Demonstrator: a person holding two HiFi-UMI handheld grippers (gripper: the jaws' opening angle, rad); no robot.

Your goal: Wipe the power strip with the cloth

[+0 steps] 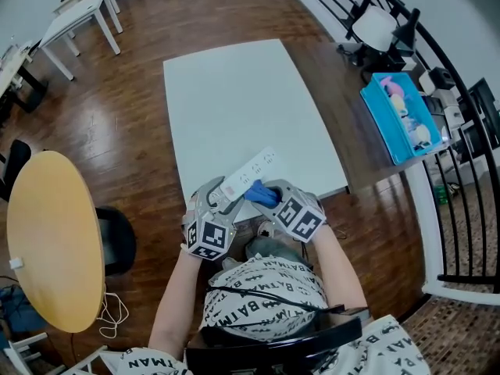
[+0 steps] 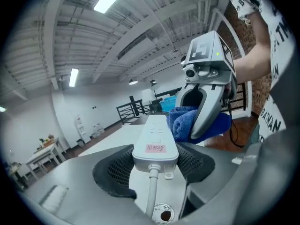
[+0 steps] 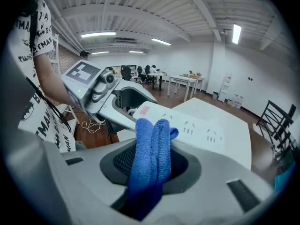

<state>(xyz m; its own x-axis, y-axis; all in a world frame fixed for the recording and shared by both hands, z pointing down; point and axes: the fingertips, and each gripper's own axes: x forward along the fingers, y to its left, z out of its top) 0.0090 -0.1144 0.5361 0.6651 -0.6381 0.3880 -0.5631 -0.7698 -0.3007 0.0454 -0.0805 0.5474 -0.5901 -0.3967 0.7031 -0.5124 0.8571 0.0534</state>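
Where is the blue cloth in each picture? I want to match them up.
Head view: the cloth is low in the middle, by the near end of the power strip.
Left gripper view: the cloth is right of centre, beside the power strip.
Right gripper view: the cloth is in the centre, pinched between the jaws.
Shared landmark: the white power strip, seen in all three.

I wear a white short-sleeved shirt printed all over with black lettering and bat emblems, low in the middle of the head view. My left gripper and right gripper have smooth grey shells, each topped by a cube with black-and-white square markers. Their jaws are lined with dark, mesh-textured pads.
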